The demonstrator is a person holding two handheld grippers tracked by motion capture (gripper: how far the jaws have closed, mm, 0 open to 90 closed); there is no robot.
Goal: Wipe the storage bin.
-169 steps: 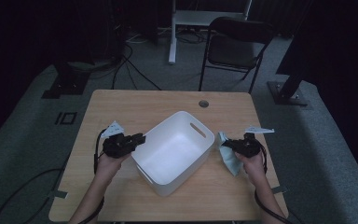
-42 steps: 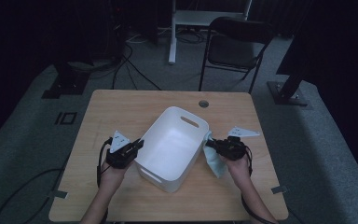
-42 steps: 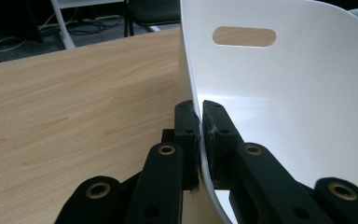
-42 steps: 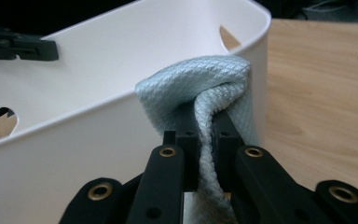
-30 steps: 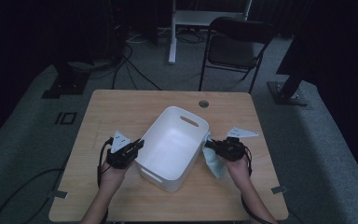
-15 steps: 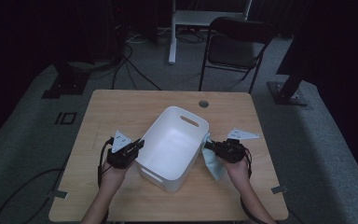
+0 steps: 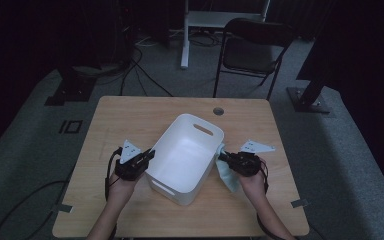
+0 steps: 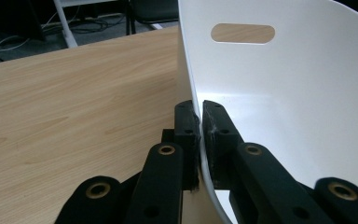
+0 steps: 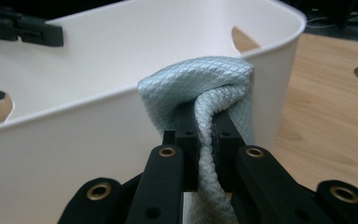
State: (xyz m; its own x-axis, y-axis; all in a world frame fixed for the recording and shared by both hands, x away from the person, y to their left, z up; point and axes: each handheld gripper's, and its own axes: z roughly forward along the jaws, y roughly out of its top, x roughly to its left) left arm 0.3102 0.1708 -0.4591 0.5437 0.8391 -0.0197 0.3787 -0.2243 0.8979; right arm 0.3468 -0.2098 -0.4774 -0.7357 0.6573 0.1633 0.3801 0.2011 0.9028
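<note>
Cloth meets tub rim, wiping barely begun

I have the white plastic tub (image 7: 185, 156) sitting at an angle in the middle of the wooden table (image 7: 130, 112), and my left gripper (image 8: 199, 122) has its jaws pinched tight on the tub's near wall, one jaw inside and one outside, to steady it. My right gripper (image 9: 204, 125) is clamped on a bunched pale blue cloth (image 9: 209, 88), whose fold presses against the outside of the tub's opposite wall just under the rim; from above, the cloth's tail (image 7: 228, 175) hangs down to the tabletop beside that hand. I judge the wipe to be at its start: the cloth touches one spot, and the rest of the rim, walls and inside are left. I can read no brand, label or writing on tub, cloth or table.
</note>
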